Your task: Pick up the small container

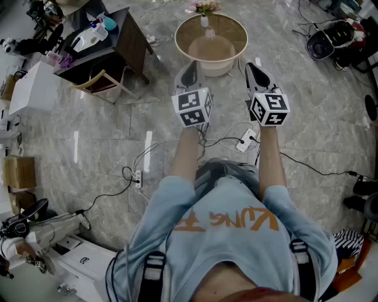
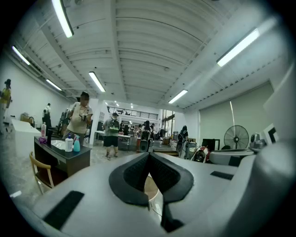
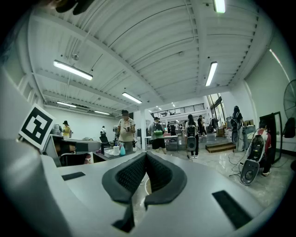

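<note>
A round pale table (image 1: 182, 36) stands ahead of me on the floor. It carries a small white vase of flowers (image 1: 204, 17) at its far rim and a small pale container (image 1: 209, 34) near its middle, too blurred for detail. My left gripper (image 1: 190, 66) is held in the air short of the table's near edge, its jaws shut with nothing between them. My right gripper (image 1: 253, 66) hangs level with it, just right of the table, also shut and empty. Both gripper views look out across the hall over closed black pads (image 2: 138, 173) (image 3: 132, 173).
A dark desk (image 1: 127, 35) with bottles and a wooden chair (image 1: 103, 82) stand at the left, and a white cabinet (image 1: 32, 88) beyond them. Power strips (image 1: 245, 140) and cables (image 1: 307, 166) lie on the tiled floor by my feet. Several people (image 3: 124, 129) stand far off.
</note>
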Tool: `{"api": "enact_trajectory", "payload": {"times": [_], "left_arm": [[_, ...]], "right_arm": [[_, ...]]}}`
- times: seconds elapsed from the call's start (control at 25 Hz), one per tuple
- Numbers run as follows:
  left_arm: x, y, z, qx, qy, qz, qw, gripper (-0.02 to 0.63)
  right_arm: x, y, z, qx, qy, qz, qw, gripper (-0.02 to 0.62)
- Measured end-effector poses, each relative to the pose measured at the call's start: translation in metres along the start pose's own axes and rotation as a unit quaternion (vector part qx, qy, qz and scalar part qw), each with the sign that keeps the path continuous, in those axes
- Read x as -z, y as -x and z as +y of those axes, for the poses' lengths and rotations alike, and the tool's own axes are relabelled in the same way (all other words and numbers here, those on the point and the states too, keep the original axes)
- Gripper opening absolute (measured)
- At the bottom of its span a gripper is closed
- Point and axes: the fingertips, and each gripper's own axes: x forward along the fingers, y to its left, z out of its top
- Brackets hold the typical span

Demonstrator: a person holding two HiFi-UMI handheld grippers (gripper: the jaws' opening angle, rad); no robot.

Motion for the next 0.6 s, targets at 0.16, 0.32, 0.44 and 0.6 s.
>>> {"api": "enact_trajectory", "payload": {"times": [0.16,0.32,0.44,0.6], "left_arm": [[-0.003,-0.001,0.006,-0.006,0.005,0.002,1.0000,0.023],[-0.006,-0.002,0.006,-0.013,0.006,0.000,0.9999,0.023],[-0.002,-0.002,0.005,-0.017,0.009,0.002,0.9998,0.023],[0.000,0.003,0.002,-0.029,0.008,-0.001,0.9995,0.023]], "right_arm": [[-0.007,-0.002,0.005,-0.012,0.008,-0.006,1.000,0.012],[-0.013,-0.004,0.004,-0.021,0.013,-0.008,1.000,0.012],[-0.016,-0.006,-0.006,-0.008,-0.004,-0.016,1.000,0.012],[-0.016,-0.003,-0.015,-0.006,-0.005,-0.012,1.000,0.012]]}}
